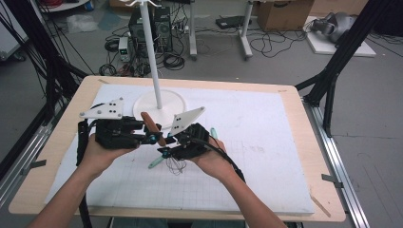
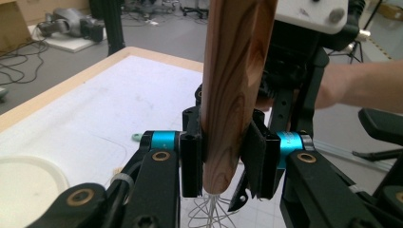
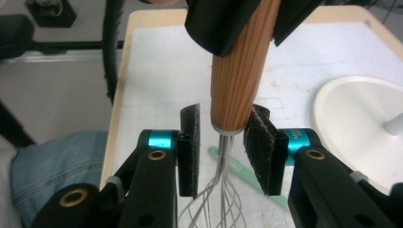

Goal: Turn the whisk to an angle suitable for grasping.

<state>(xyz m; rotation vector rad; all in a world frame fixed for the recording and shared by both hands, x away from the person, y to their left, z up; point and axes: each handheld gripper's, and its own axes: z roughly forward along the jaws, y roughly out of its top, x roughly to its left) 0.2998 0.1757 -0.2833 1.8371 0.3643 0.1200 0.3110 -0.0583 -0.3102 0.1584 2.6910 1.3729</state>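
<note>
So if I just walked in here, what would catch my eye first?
Probably the wooden-handled whisk held up over the middle of the white mat, between two black grippers. The left gripper is clamped on the handle, while the right gripper stands open around the handle's lower end, where the wires begin. Behind them a tall white stand rises from a round base at the mat's far side.

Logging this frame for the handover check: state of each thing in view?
whisk: off the table, wooden handle up, wires down
left gripper: shut on the whisk handle
right gripper: open, jaws either side of the handle's lower end, not pressing
green tool: lying flat on the mat
white stand: upright, base on the mat
</note>
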